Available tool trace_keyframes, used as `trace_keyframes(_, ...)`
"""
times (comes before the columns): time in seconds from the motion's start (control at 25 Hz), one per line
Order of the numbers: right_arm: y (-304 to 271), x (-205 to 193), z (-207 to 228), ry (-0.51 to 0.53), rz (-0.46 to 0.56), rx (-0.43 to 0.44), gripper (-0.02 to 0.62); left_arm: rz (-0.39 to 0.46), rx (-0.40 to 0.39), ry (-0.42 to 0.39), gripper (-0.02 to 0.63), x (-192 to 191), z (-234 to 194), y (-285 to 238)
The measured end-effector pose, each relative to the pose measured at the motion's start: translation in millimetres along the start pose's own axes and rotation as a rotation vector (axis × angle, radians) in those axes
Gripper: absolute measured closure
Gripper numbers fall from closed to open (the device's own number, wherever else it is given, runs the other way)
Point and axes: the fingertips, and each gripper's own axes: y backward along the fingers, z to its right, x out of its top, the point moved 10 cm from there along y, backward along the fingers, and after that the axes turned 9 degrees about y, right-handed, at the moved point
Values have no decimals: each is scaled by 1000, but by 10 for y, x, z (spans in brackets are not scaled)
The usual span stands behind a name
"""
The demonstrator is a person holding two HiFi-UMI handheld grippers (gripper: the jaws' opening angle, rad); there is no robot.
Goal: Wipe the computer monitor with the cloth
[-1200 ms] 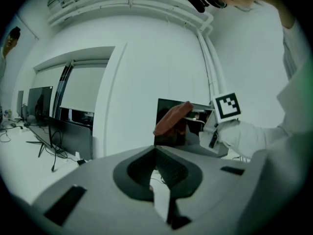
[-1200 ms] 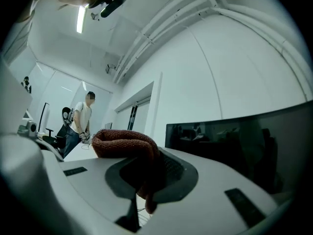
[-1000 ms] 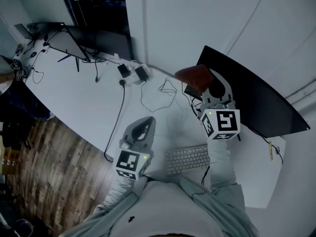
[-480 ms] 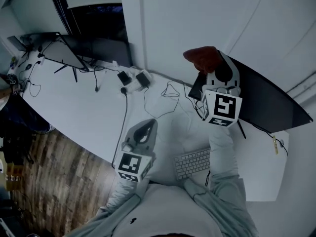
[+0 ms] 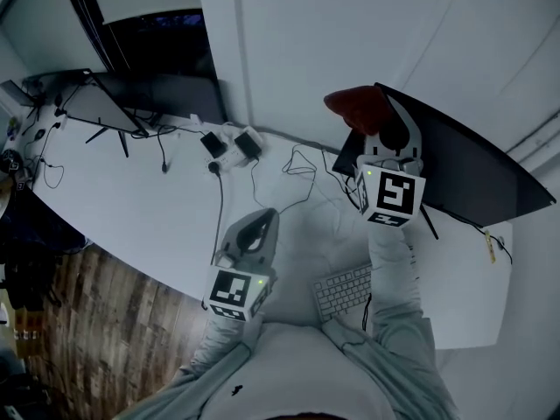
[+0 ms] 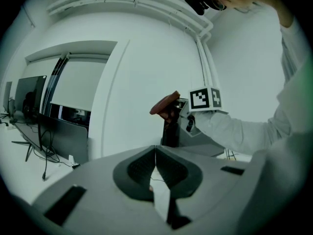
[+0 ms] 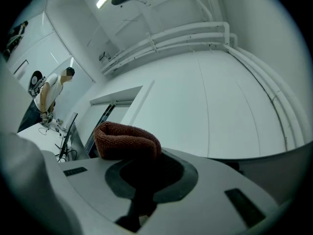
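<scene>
One cloth (image 5: 357,108), higher than before beside the monitor (image 5: 472,178), gripped in right tongs (image 5: 378,122); left tongs (image 5: 261,215) together.

cloth (image 5: 357,108) in the right gripper (image 5: 371,122) at the left end of the monitor (image 5: 468,171); keyboard (image 5: 343,290) on the desk (image 5: 140,201) before it.

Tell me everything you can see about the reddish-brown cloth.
The reddish-brown cloth looks like nubby microfibre, folded into a thick rounded wad. The right gripper is shut on its lower part, so the wad bulges out past the fingers. It is held in the air at one end of the dark flat monitor; whether it touches the screen cannot be told.
</scene>
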Motion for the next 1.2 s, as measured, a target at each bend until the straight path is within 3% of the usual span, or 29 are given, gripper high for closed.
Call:
trace_keyframes(0.36,108,-305,-127,-27,-63,27,560,-3,-9,6,584,-29,-51,-111)
trace_keyframes(1.2,404,-1401,-630,-96,-327,115,560,-94,-23,22,584,-276,-148,-432)
